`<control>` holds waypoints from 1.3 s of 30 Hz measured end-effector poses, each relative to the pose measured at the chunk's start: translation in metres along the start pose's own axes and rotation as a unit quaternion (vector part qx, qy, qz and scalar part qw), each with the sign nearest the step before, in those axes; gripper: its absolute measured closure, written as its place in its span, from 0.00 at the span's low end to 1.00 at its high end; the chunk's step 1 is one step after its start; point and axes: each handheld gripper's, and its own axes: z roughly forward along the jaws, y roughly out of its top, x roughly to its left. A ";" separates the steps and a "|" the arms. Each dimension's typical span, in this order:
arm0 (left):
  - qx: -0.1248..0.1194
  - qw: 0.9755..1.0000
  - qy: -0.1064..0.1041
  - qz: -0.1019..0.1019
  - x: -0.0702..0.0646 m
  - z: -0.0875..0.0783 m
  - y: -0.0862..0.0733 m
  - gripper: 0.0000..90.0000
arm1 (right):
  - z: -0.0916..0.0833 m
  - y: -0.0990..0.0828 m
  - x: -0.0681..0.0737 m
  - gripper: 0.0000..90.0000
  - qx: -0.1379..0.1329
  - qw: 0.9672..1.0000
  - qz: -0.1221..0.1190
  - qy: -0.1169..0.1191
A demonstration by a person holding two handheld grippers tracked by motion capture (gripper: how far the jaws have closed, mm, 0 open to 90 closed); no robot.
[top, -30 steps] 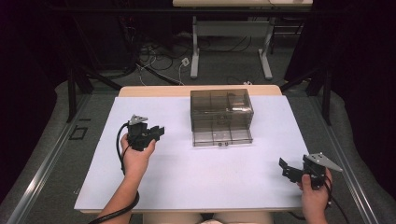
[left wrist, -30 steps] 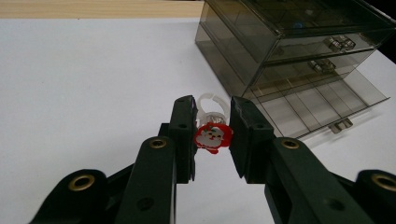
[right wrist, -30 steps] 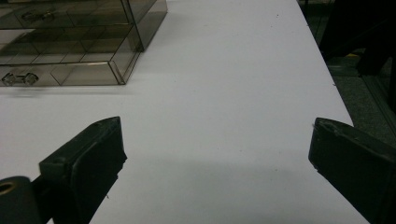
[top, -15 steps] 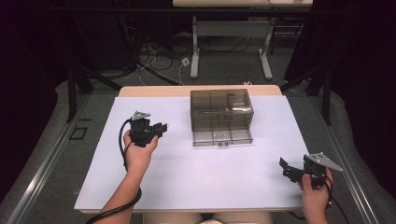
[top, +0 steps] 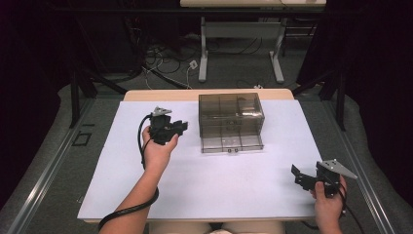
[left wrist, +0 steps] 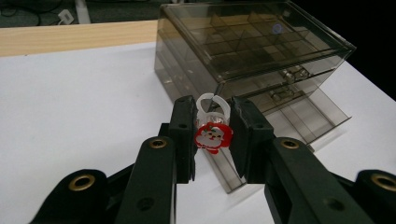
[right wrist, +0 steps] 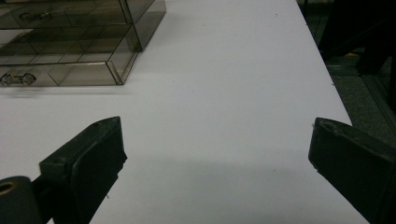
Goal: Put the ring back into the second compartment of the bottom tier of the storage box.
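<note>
**Santa ring held beside the drawer box**

The left gripper (left wrist: 214,128) pinches a small clear plastic ring (left wrist: 212,130) with a red Santa face between its pads, just in front of the smoky transparent drawer box (top: 230,122), whose lowest drawer (left wrist: 299,122) stands pulled out. The right gripper (top: 306,178) rests near the white table's (top: 219,185) right front corner, well apart from the box, its jaws spread wide with nothing between them.

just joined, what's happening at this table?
A person works with a handheld gripper in each hand. The left gripper is shut on a small clear plastic ring with a red Santa charm, held above the white table just left of the smoky transparent drawer box, whose bottom drawer is pulled out. The right gripper waits open over the table's near right corner.
</note>
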 end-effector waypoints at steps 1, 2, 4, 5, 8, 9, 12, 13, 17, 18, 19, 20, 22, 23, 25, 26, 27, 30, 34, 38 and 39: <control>0.000 1.000 0.000 0.000 0.000 0.000 0.000 0.79 | 0.000 0.000 0.000 0.03 0.000 1.000 0.000 0.000; -0.001 1.000 -0.003 0.000 -0.003 0.002 0.002 0.79 | -0.001 0.000 0.000 0.03 0.007 1.000 -0.001 -0.001; 0.000 1.000 -0.005 0.006 -0.006 0.005 0.006 0.79 | -0.002 0.001 0.000 0.03 0.008 1.000 -0.001 0.000; -0.001 1.000 -0.008 0.006 -0.008 0.006 0.007 0.79 | -0.001 0.000 0.000 0.03 0.004 1.000 -0.001 -0.001; -0.001 1.000 -0.011 0.012 -0.014 0.010 0.012 0.79 | -0.002 0.000 -0.001 0.03 -0.001 1.000 0.001 0.000; 0.000 1.000 -0.012 0.015 -0.016 0.012 0.013 0.79 | -0.003 0.001 -0.001 0.03 0.000 1.000 0.005 0.002; 0.002 1.000 -0.019 0.018 -0.023 0.019 0.018 0.79 | -0.004 0.002 -0.002 0.03 -0.001 1.000 0.006 0.001; 0.002 1.000 -0.019 0.018 -0.023 0.019 0.018 0.79 | -0.003 0.002 -0.002 0.03 -0.005 1.000 0.006 0.002; 0.009 0.999 -0.022 0.027 -0.029 0.026 0.021 0.79 | -0.004 0.003 -0.002 0.03 -0.011 1.000 0.011 0.003; 0.010 0.999 -0.026 0.030 -0.032 0.028 0.023 0.79 | -0.004 0.003 -0.003 0.03 -0.009 1.000 0.013 0.003; 0.010 0.999 -0.026 0.030 -0.032 0.028 0.023 0.79 | -0.004 0.003 -0.003 0.03 -0.009 1.000 0.013 0.003; 0.011 0.999 -0.026 0.031 -0.035 0.030 0.025 0.79 | -0.004 0.003 -0.003 0.03 -0.007 1.000 0.012 0.003; 0.011 0.999 -0.028 0.033 -0.038 0.032 0.027 0.79 | -0.004 0.002 -0.003 0.03 -0.006 1.000 0.010 0.005; 0.011 0.999 -0.028 0.033 -0.038 0.032 0.027 0.79 | -0.004 0.002 -0.003 0.03 -0.006 1.000 0.010 0.005; 0.010 0.999 -0.030 0.035 -0.042 0.034 0.029 0.79 | -0.004 0.003 -0.003 0.03 -0.003 1.000 0.007 0.006; 0.009 0.999 -0.032 0.039 -0.045 0.036 0.030 0.79 | -0.004 0.003 -0.002 0.03 -0.003 1.000 0.007 0.006; 0.009 0.999 -0.032 0.039 -0.045 0.036 0.030 0.79 | -0.004 0.003 -0.002 0.03 -0.003 1.000 0.007 0.006; 0.011 0.998 -0.034 0.044 -0.052 0.041 0.030 0.79 | -0.004 0.002 -0.002 0.03 -0.008 1.000 0.006 0.008; 0.016 0.998 -0.035 0.050 -0.058 0.048 0.031 0.79 | -0.005 0.003 -0.003 0.03 -0.001 1.000 0.007 0.008; 0.020 0.998 -0.036 0.056 -0.064 0.053 0.032 0.79 | -0.004 0.002 -0.003 0.04 -0.001 1.000 0.008 0.008; 0.020 0.998 -0.036 0.056 -0.064 0.053 0.032 0.79 | -0.003 0.002 -0.003 0.04 -0.006 1.000 0.007 0.005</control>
